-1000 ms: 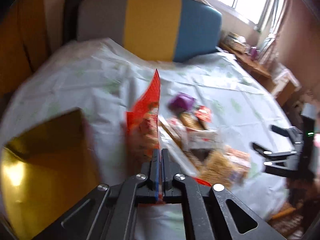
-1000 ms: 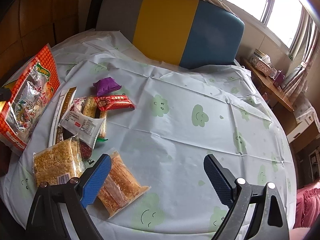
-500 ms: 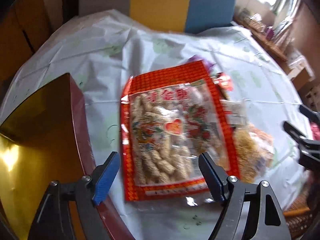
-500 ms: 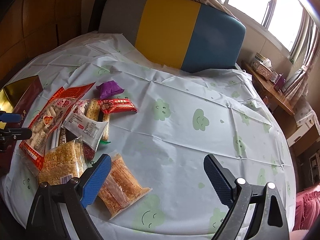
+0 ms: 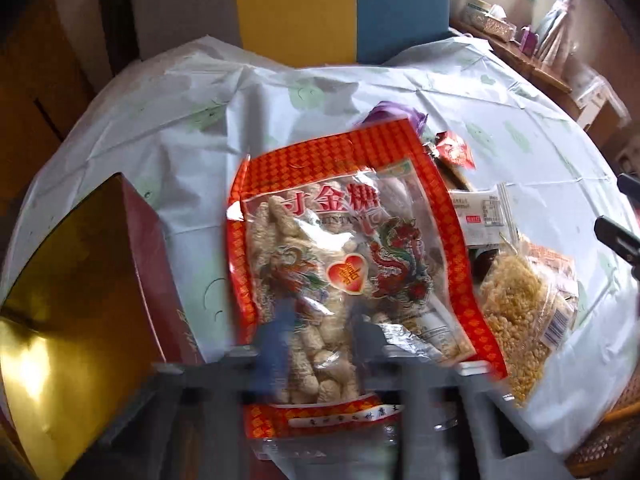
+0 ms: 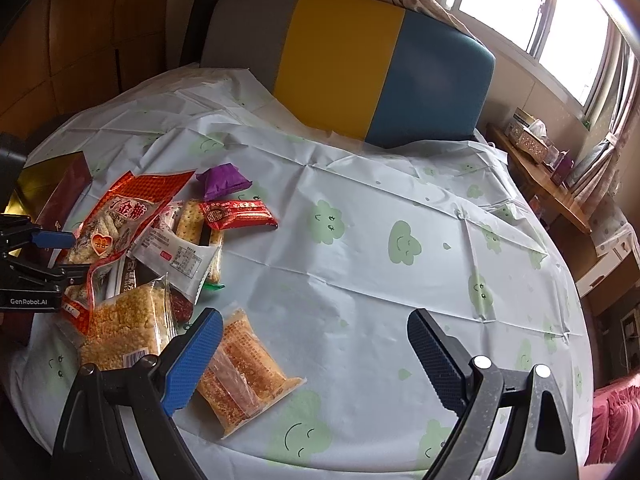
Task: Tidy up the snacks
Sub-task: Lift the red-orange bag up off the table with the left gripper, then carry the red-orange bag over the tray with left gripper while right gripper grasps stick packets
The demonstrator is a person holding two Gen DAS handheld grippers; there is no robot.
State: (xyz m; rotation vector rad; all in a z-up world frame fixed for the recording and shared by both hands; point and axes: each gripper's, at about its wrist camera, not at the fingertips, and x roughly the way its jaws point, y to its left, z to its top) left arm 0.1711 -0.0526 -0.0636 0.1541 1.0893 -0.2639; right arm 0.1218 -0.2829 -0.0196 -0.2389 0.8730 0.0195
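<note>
Left gripper [image 5: 320, 344] was closing its jaws over the near end of the red-bordered snack bag [image 5: 344, 272], which lay between them on the tablecloth [image 6: 360, 264], just right of the red and gold box [image 5: 80, 312]; motion blur kept me from telling whether the pads pressed it yet. Right gripper [image 6: 316, 356] hung wide open and empty, above the near edge of the table, with the orange cracker pack [image 6: 244, 376] under its left finger.

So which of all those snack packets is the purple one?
The small puffy purple packet, at the far end of the snack pile nearest the chair. It lies just beyond the red wrapper; every other packet is red, orange, yellow or white.
</note>
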